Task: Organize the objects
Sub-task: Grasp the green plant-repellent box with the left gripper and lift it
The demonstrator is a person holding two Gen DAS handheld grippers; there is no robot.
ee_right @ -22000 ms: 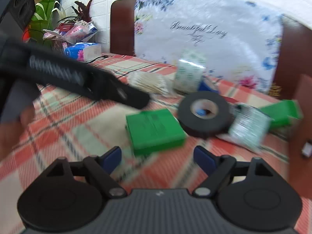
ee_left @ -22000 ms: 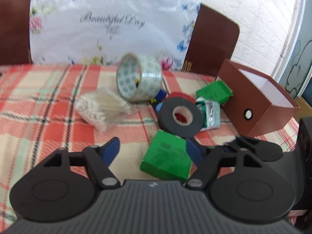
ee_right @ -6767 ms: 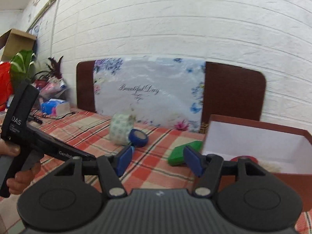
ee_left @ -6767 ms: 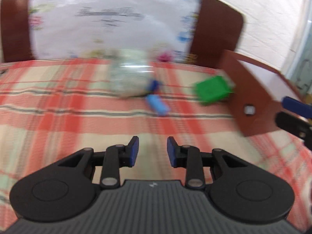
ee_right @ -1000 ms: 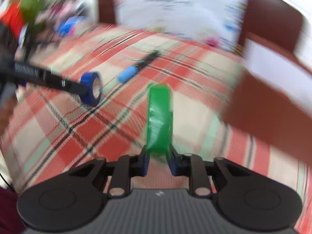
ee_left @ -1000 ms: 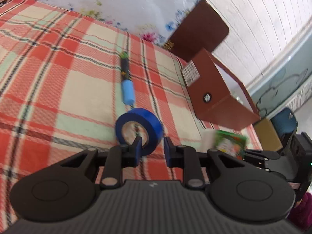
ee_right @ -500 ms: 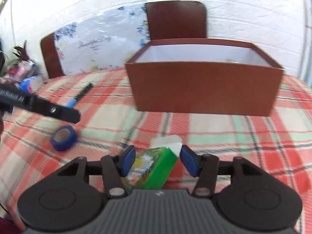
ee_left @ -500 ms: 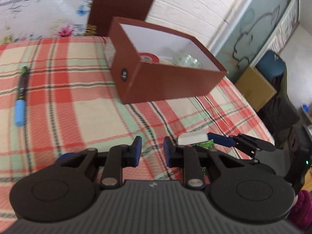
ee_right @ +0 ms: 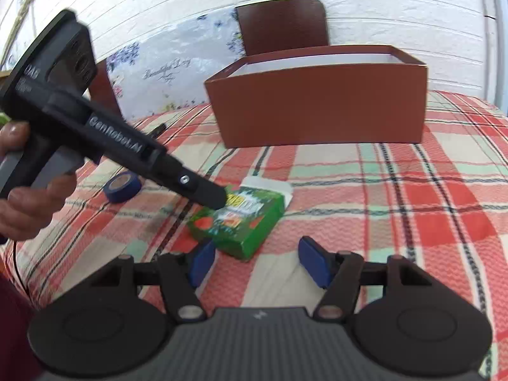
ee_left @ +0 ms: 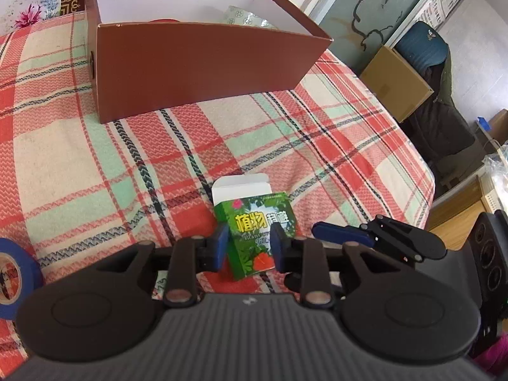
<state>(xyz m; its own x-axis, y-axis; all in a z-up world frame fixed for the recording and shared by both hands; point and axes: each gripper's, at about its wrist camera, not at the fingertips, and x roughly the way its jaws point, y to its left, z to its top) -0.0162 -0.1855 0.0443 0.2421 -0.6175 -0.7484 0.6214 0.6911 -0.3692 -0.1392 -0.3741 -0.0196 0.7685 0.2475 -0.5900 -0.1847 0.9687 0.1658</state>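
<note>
The brown box at the back of the plaid-covered bench already holds some things: a patterned clear tape roll and something red peek above its near wall, so part of the sorting looks done. Left outside are the green carton with its white flap open, the blue tape roll at the near left edge, and a dark pen farther back (mostly hidden behind the tool).

The left gripper has just been opening its jaws; they stand a little apart astride the carton, whether touching its sides I cannot tell. The right gripper has also just been opening; its jaws are wide and empty, with the carton lying on the cloth just ahead of them. Judging by this, three items remain to be boxed.
</note>
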